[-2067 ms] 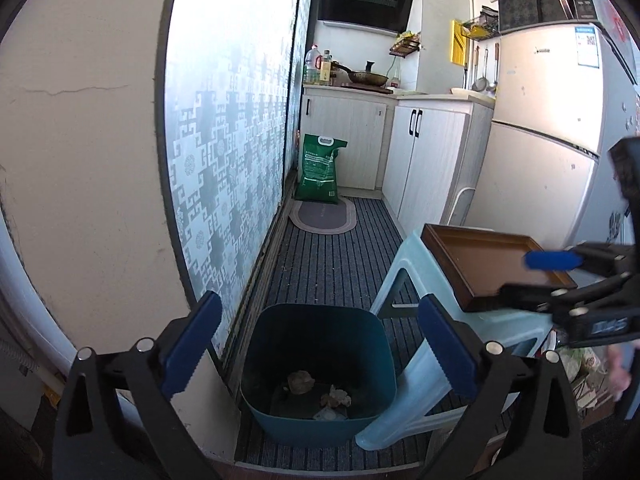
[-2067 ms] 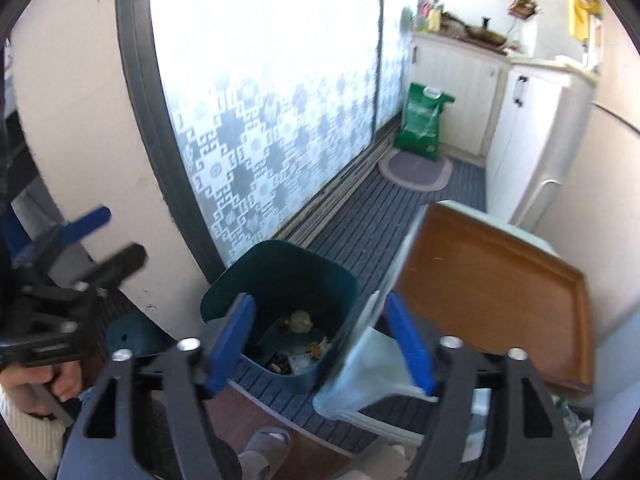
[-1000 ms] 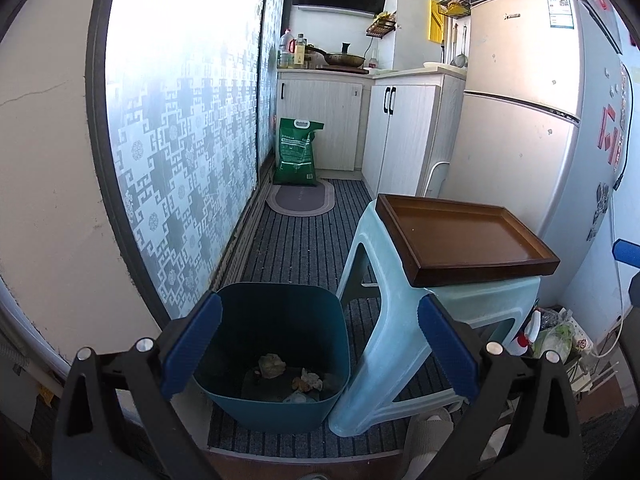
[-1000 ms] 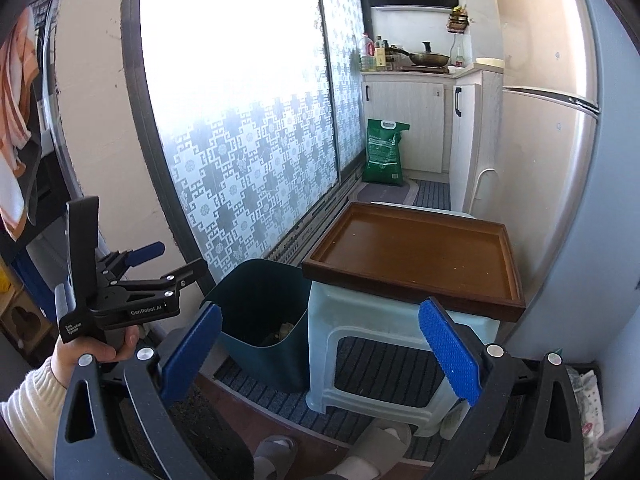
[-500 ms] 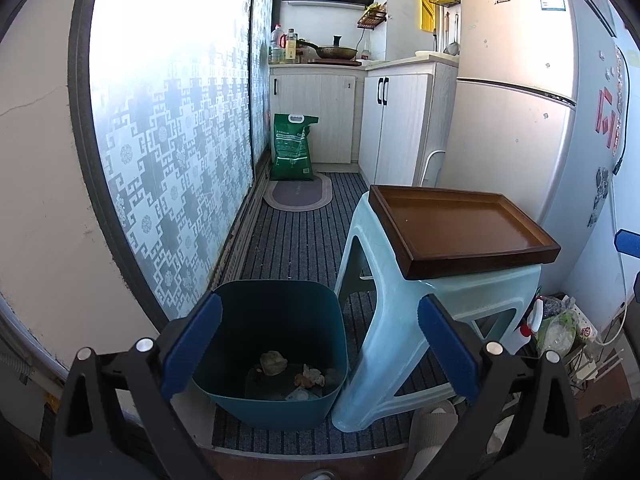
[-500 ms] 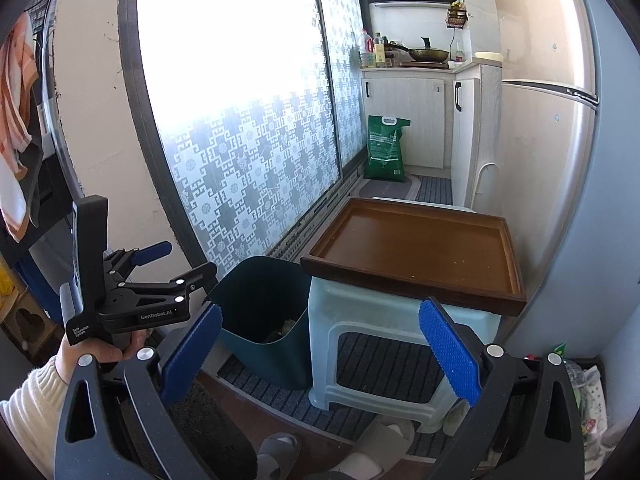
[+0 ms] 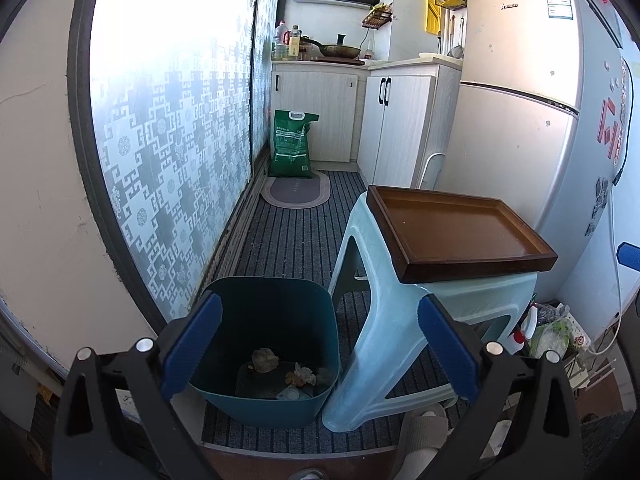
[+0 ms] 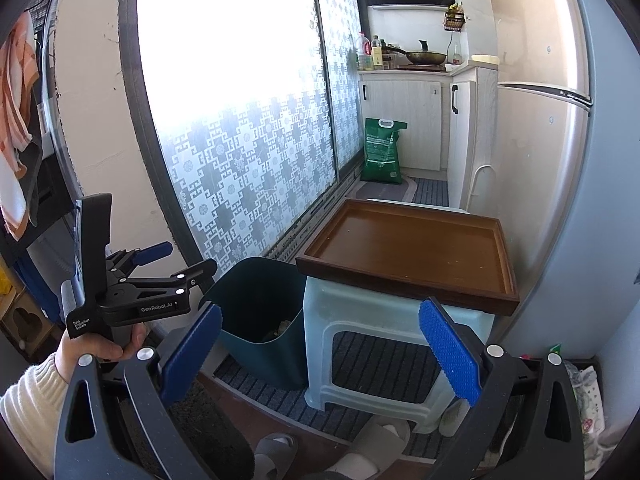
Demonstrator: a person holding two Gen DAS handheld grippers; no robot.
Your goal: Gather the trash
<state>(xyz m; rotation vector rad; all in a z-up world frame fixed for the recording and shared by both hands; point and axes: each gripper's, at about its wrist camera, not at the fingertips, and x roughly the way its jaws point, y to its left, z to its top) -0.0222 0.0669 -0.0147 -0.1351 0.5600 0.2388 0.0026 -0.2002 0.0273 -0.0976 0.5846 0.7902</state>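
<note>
A dark teal bin (image 7: 224, 300) stands on the striped floor mat by the glass door, with crumpled paper trash (image 7: 265, 360) and more scraps (image 7: 304, 376) on its bottom. My left gripper (image 7: 318, 302) hangs open above and short of the bin, with nothing in it. To the bin's right a brown tray (image 7: 460, 232) lies flat on a pale green stool (image 7: 384, 320) and holds nothing. My right gripper (image 8: 320, 308) is open and empty, facing the bin (image 8: 256, 312) and tray (image 8: 408, 248). A hand (image 8: 120, 344) holds the left gripper (image 8: 184, 258) at the left.
A patterned glass sliding door (image 7: 172, 140) runs along the left. A fridge (image 7: 520, 120) stands right behind the stool. A green sack (image 7: 292, 144), an oval rug (image 7: 296, 190) and cabinets (image 7: 320, 116) close the far end. Slippers (image 8: 276, 456) and plastic bags (image 7: 552, 332) lie near my feet.
Both grippers have drawn back from the bin and stayed open. The right gripper swung off to the right, leaving only a blue tip in the left wrist view.
</note>
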